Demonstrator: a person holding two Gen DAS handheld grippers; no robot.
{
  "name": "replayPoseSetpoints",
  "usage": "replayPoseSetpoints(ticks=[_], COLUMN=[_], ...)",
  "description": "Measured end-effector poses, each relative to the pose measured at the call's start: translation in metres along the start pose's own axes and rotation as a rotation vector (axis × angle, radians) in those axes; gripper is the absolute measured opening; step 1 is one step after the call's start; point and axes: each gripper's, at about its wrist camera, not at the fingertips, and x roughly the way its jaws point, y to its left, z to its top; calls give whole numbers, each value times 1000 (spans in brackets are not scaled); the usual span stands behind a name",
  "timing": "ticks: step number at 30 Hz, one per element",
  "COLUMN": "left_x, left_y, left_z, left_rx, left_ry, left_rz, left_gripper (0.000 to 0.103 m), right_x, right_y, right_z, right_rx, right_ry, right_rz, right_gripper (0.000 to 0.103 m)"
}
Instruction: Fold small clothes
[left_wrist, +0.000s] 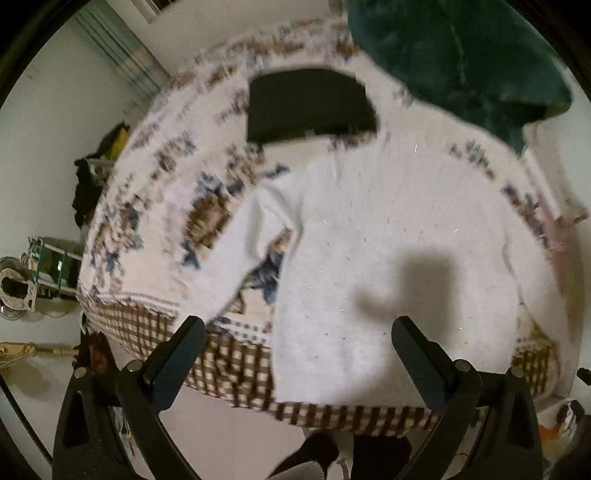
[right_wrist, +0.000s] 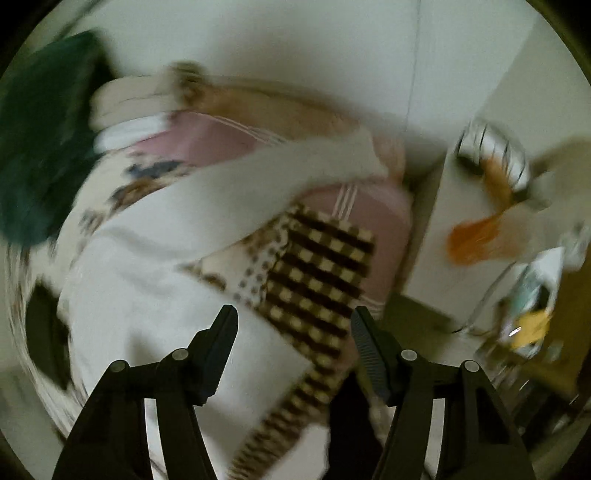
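Observation:
A white long-sleeved top (left_wrist: 388, 258) lies spread on a bed with a flowered cover (left_wrist: 155, 206). One sleeve (left_wrist: 240, 251) runs out to the left. My left gripper (left_wrist: 295, 332) hovers open above the top's lower edge, nothing between its fingers. In the blurred right wrist view the same white top (right_wrist: 147, 280) shows, its other sleeve (right_wrist: 266, 177) stretching up toward the right. My right gripper (right_wrist: 293, 319) stands open over the bed's checked border (right_wrist: 317, 280), holding nothing.
A dark green blanket (left_wrist: 461, 55) is heaped at the bed's far end. A folded black garment (left_wrist: 306, 103) lies on the cover. Pink bedding (right_wrist: 221, 136) and pillows sit beside the white top. A white cabinet (right_wrist: 443, 236) with clutter stands right of the bed.

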Motion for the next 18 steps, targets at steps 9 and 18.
replayPoseSetpoints(ticks=[9,18], left_x=[137,224], left_y=[-53,-69], left_z=[22,40], left_rx=[-34,-60], left_ry=[154,159], left_rz=[29,21], left_gripper=[103,103], right_x=[138,183], right_y=[-85,-81], right_z=[75,104], right_rx=[519,550], right_ry=[-68,-252], right_rz=[20,-60], right_gripper=[67,23])
